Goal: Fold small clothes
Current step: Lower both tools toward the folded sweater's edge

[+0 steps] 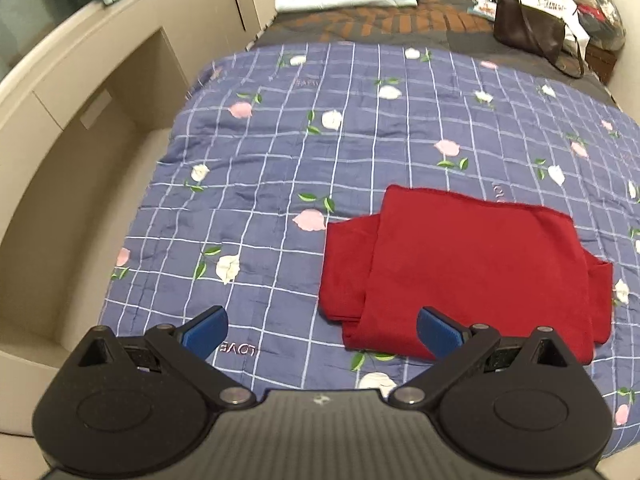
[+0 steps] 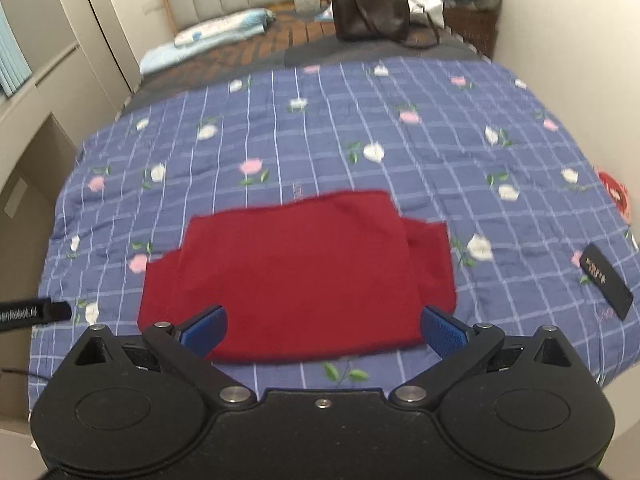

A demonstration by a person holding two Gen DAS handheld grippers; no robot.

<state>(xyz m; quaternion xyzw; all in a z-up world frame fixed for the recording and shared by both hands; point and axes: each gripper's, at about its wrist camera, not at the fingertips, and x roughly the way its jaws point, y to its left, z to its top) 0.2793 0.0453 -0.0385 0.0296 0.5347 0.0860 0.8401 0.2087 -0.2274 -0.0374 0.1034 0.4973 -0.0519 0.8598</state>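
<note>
While both sets of tongs hang wide apart and empty, the left gripper [image 1: 322,330] sits off the garment's left flank and the right gripper [image 2: 324,330] over its near hem. That red garment [image 2: 298,272] lies flat on the blue floral quilt [image 2: 400,140], partly folded, side flaps poking out from under the top panel. A tidy next fold probably means pinching both near corners through all layers, lifting evenly, and laying them toward the far edge. Beyond, a dark handbag [image 1: 528,20] stands well clear.
</note>
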